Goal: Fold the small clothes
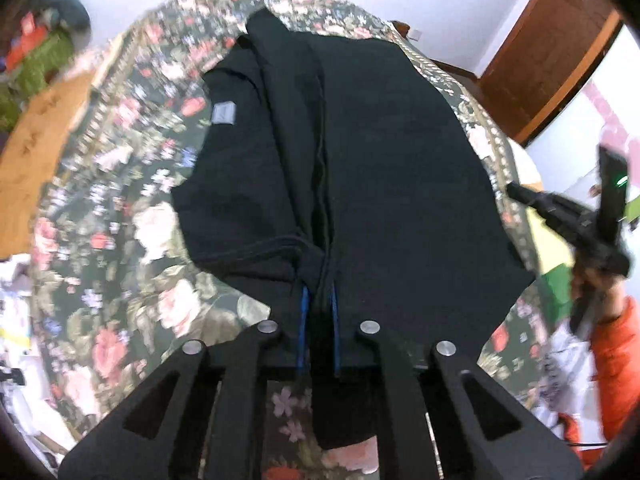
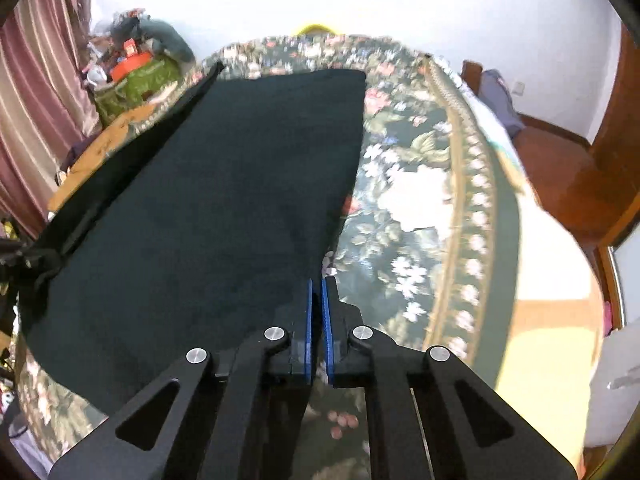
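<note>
Soft black garment (image 1: 360, 152) spread over floral bedspread (image 1: 120, 240); bunched hem clamped by left gripper (image 1: 319, 300) jaws; edge pinched by right gripper (image 2: 319, 292) jaws, cloth running to 12 o'clock.

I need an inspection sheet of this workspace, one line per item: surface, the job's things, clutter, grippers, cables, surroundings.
Surface: bed with a dark floral cover, partly blurred.
Job's things: one black garment spread on the cover, bunched into folds along its middle; grey patch on its left part.
Clutter: green bag and orange box beyond the bed's left edge; yellow item at the far edge.
Grippers: left gripper with jaws shut on a bunched fold of the garment; right gripper with jaws shut on its near right edge.
Cables: nothing seen clearly.
Surroundings: white wall, striped curtain on the left, wooden door frame on the right.
</note>
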